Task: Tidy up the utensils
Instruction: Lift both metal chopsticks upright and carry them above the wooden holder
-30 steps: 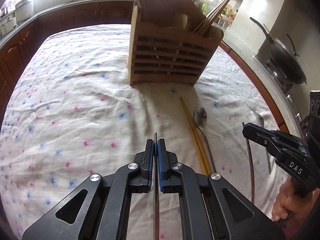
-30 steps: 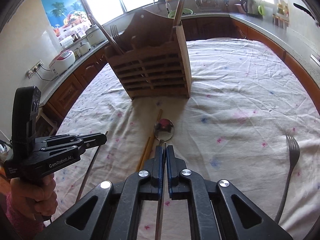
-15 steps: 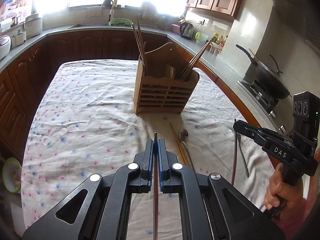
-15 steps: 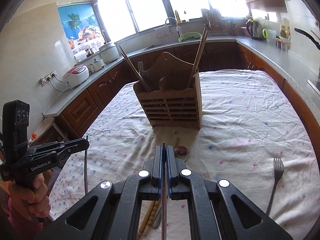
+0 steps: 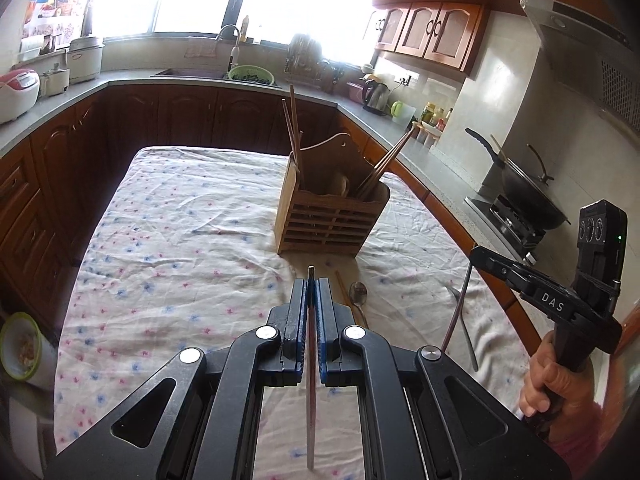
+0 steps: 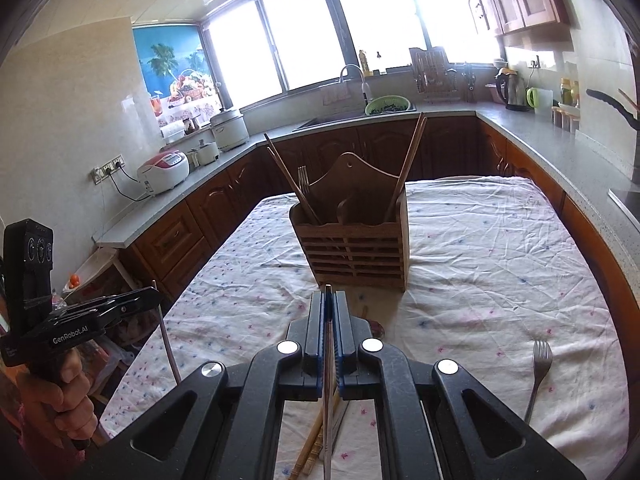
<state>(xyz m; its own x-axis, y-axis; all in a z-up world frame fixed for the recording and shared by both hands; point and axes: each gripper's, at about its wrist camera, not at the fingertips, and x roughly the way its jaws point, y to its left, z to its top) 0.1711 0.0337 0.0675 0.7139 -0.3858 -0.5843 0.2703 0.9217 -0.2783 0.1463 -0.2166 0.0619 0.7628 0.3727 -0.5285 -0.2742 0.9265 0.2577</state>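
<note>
Floral-clothed kitchen table: left gripper (image 5: 311, 292) and right gripper (image 6: 328, 304) each pinch a metal chopstick (image 5: 311, 380) lengthwise between fingers, the wooden utensil holder (image 5: 330, 216) straight ahead, roughly equidistant.

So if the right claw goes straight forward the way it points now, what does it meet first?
Probably the wooden utensil holder. The right claw, shut on a thin metal rod, points at the holder's slatted front. Nothing shows between them, though depth is unclear.

Wooden caddy (image 5: 331, 216) stands ahead; bare cloth (image 5: 180, 240) alongside.
</note>
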